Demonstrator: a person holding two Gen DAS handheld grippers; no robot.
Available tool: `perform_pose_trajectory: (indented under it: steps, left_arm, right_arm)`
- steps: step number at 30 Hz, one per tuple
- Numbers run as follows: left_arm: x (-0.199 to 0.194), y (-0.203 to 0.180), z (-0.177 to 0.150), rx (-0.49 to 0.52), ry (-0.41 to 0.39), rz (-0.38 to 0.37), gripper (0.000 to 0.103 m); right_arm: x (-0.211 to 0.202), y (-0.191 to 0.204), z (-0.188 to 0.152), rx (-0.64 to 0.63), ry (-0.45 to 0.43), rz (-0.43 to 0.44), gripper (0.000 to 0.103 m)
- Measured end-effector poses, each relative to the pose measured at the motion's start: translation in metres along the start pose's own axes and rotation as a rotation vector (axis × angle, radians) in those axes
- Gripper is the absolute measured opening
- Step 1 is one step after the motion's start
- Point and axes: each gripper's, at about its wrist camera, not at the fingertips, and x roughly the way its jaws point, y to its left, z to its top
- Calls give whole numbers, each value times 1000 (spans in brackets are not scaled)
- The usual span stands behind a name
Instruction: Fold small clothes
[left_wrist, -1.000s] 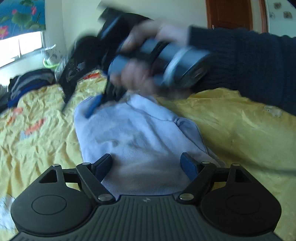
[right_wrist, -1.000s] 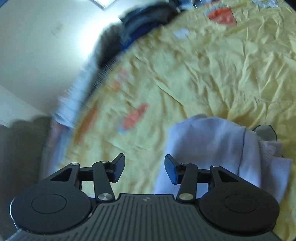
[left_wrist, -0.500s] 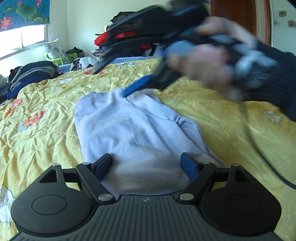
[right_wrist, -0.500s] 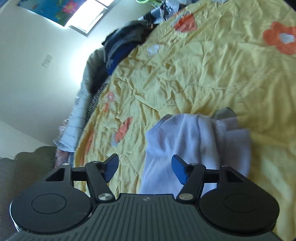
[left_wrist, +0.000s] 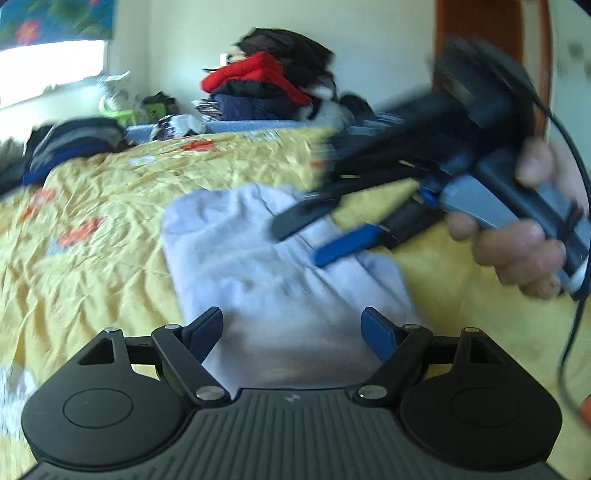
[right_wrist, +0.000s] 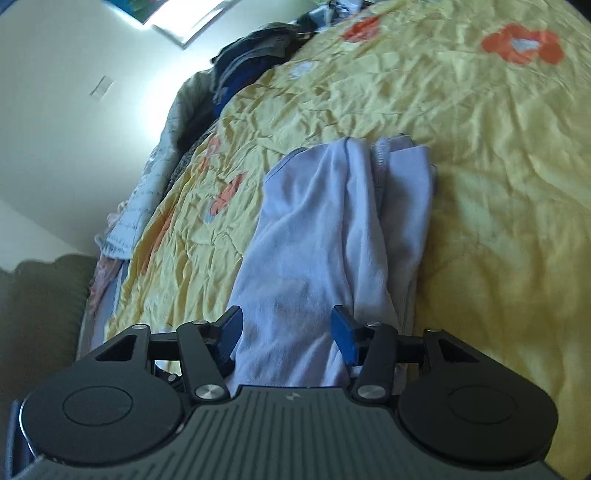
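I had the pale lilac garment (left_wrist: 280, 266) lying on the yellow flowered bedsheet (left_wrist: 103, 236), partly folded lengthwise, with its folded layers bunched along one edge in the right wrist view (right_wrist: 332, 221). My left gripper (left_wrist: 291, 326) sat low at the near end of the cloth, fingers spread wide with the fabric showing between them, gripping nothing. My right gripper (right_wrist: 286, 326) was also spread apart, held over the near end of the garment; I could not tell whether its fingers touched the fabric.

In the left wrist view the right gripper (left_wrist: 325, 236) crossed in from the right, blurred, its blue-tipped fingers over the far right part of the garment, the hand (left_wrist: 517, 243) wrapped round the handle and a black cable (left_wrist: 576, 302) hanging down beside it. That tool hid part of the sheet and the garment's far corner.

Around the work lay a heap of dark and red clothes (left_wrist: 273, 88) beyond the bed's far edge, a stack of dark folded clothes (left_wrist: 74, 144) at the far left corner, a bright window (left_wrist: 48, 70), and a brown wooden door (left_wrist: 484, 33). In the right wrist view a patterned quilt (right_wrist: 147, 199) hung off the side of the bed.
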Motion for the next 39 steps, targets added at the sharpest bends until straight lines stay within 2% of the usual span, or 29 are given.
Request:
perform_pose_trajectory:
  steps: [2,4,6,7,8,9,10,16,18,20,21,22,25,26,28,29,32,35,37,39]
  left_arm:
    - [-16,30,8,-162,-47,-43,82]
    - [-16,71,14,-401,-38,-111,83]
    - [0,109,12,-659,24,-215,83]
    - [11,123,10,-747,58,-259,83]
    - [24,132,9,-801,95,-290,83]
    - [34,137,8,-828,130,-286,83]
    - [42,139,8,-838,152,-269,82]
    - [71,143,21,-870,172,-285,81]
    - [77,140,28,-840,177,-261,72]
    - [84,138,34,-791,198,-215,48]
    - [86,138,36,-772,205,-200,43]
    - [87,137,36,-753,214,-188,33]
    - [86,134,38,-691,226,-185,30]
    - [86,132,38,-667,224,-178,25]
    - [84,131,40,-647,219,-153,17]
    - [81,130,42,-635,210,-152,15]
    - [61,124,52,-551,171,-132,14]
    - [35,128,63,-489,121,-103,14]
    - [25,141,68,-475,103,-73,14]
    - [27,159,68,-503,114,-45,14]
  right_arm:
    - [-21,-2,0,32,-37,64,64]
    - [-39,-12,2,68,-86,109,70]
    - [-49,-25,6,104,-113,72,70]
    - [-52,-31,9,117,-122,33,70]
    - [-52,-38,11,137,-121,0,69]
    - [-50,-45,13,161,-110,-24,68]
    - [-48,-49,14,178,-103,-36,68]
    - [-20,-60,15,213,-37,-4,68]
    - [-10,-58,17,211,-27,7,70]
    - [-2,-55,21,212,-27,21,71]
    - [3,-52,23,211,-28,26,72]
    - [6,-51,24,209,-29,35,72]
    - [12,-44,24,164,-20,46,71]
    - [13,-40,23,127,-15,40,60]
    - [16,-33,20,85,-10,-5,31]
    - [18,-31,20,73,0,-33,24]
    - [17,-18,16,34,-34,-29,23]
    - [18,2,16,-13,-43,20,23]
    - [23,13,22,-16,-39,60,23]
    - [34,18,28,-3,-34,83,23]
